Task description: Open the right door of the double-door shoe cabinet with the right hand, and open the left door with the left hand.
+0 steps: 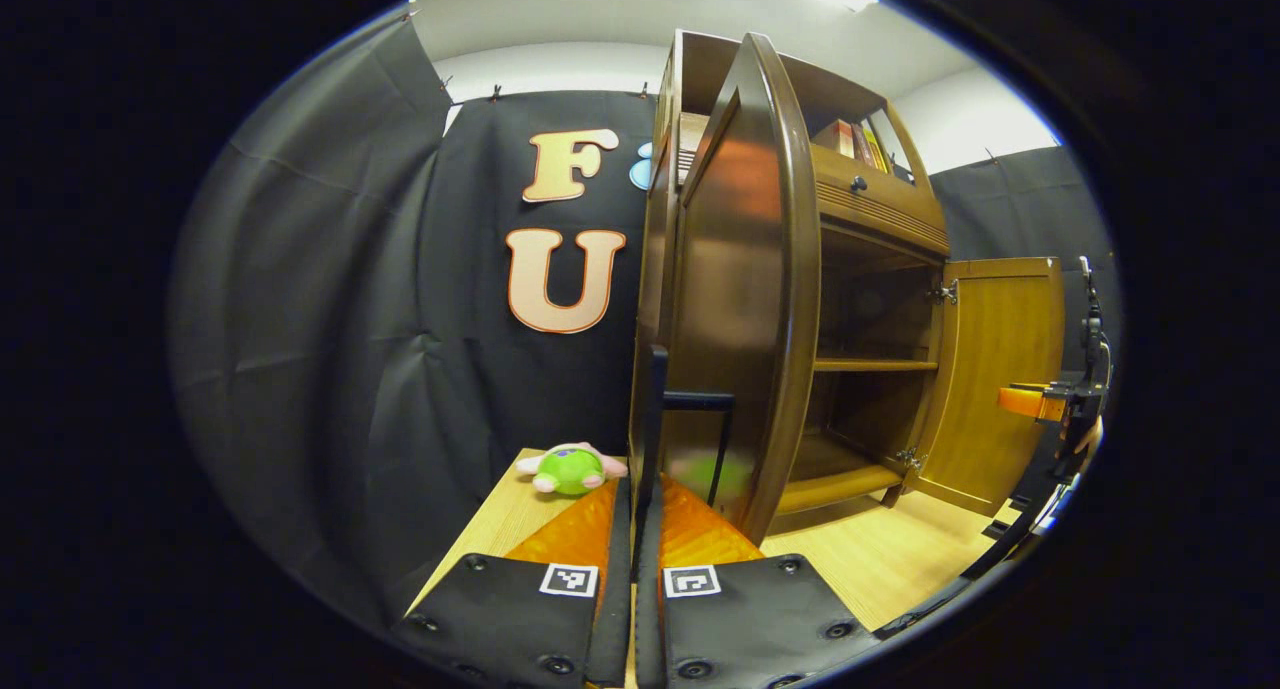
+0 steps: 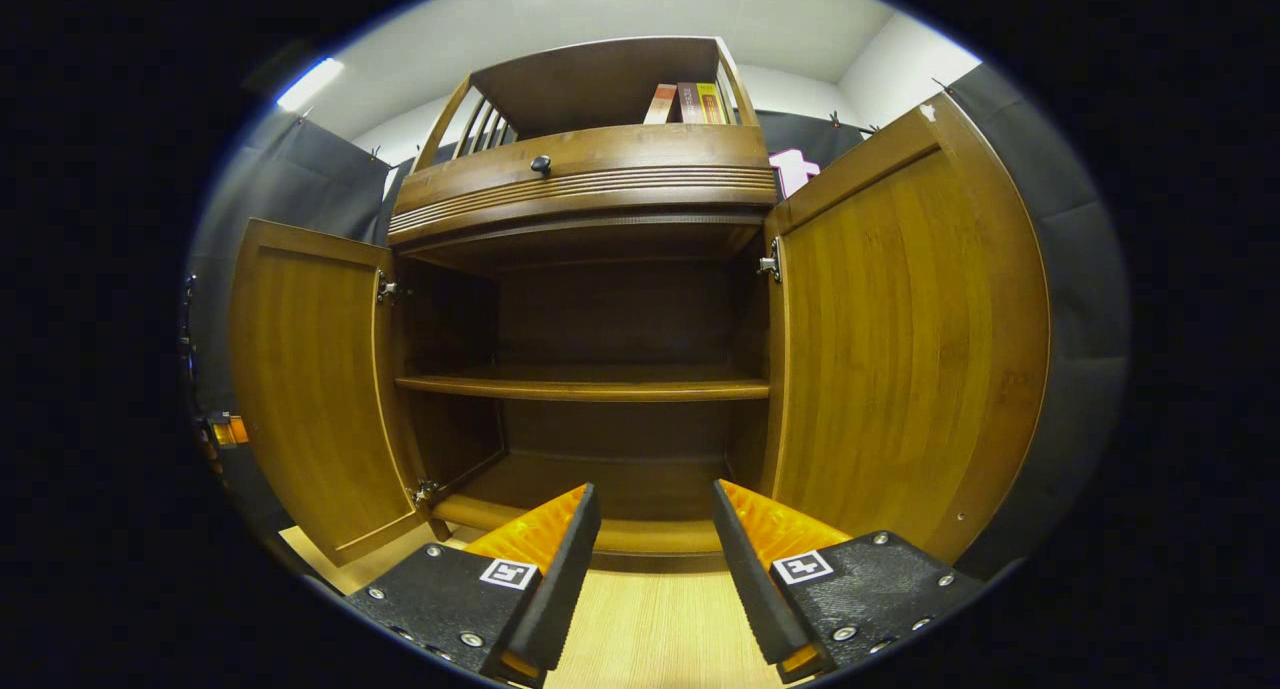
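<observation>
The brown wooden shoe cabinet (image 2: 585,174) stands on a light wooden table with both doors swung open. In the left gripper view the left door (image 1: 745,299) shows edge-on right in front of me, and my left gripper (image 1: 636,489) is shut on its black handle (image 1: 657,399). The right door (image 1: 1000,369) stands wide open farther right, with the right gripper (image 1: 1040,401) beside it. In the right gripper view my right gripper (image 2: 655,499) is open with nothing between its fingers, facing the bare inner shelves (image 2: 585,389), between the left door (image 2: 310,389) and the right door (image 2: 905,349).
A green plush toy (image 1: 570,469) lies on the table (image 1: 880,559) to the left of the cabinet. Books (image 2: 690,102) stand on the top shelf above a drawer with a dark knob (image 2: 540,164). Black cloth walls surround the booth.
</observation>
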`<move>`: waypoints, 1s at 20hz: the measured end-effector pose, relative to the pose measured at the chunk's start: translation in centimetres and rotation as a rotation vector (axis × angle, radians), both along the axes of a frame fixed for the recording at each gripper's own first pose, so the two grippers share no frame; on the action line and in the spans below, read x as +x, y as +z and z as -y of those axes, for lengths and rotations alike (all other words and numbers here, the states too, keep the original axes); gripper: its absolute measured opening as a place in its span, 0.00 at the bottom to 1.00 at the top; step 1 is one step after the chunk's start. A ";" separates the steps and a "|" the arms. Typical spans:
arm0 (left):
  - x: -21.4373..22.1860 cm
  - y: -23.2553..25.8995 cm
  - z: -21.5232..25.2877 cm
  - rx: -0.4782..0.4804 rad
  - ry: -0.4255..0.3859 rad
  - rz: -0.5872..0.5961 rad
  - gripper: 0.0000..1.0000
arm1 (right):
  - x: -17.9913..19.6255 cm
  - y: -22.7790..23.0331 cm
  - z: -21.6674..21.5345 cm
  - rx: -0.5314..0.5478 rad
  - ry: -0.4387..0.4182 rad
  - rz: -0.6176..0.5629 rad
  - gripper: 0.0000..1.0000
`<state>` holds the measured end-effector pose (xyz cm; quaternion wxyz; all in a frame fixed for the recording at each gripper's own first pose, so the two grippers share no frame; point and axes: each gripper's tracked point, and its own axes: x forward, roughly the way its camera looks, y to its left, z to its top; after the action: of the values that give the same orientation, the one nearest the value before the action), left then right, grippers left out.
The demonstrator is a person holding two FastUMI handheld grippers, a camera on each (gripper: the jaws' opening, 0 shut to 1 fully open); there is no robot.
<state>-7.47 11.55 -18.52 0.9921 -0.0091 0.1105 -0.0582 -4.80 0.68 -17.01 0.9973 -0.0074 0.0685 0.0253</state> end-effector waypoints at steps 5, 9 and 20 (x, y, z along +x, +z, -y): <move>-3.2 1.6 -2.5 0.006 0.108 0.023 0.10 | -0.1 0.1 0.4 0.015 0.010 0.008 0.71; -5.1 5.0 -0.6 0.041 0.107 0.084 0.10 | -0.3 0.3 0.6 0.032 0.020 0.009 0.71; -3.2 9.7 11.0 -0.022 -0.088 0.132 0.10 | -0.9 2.4 3.1 0.033 -0.005 0.031 0.71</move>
<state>-10.66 0.50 -8.81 0.9936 -0.0114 0.0445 -0.1032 -5.68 -2.38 -14.58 0.9983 0.0091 0.0525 0.0236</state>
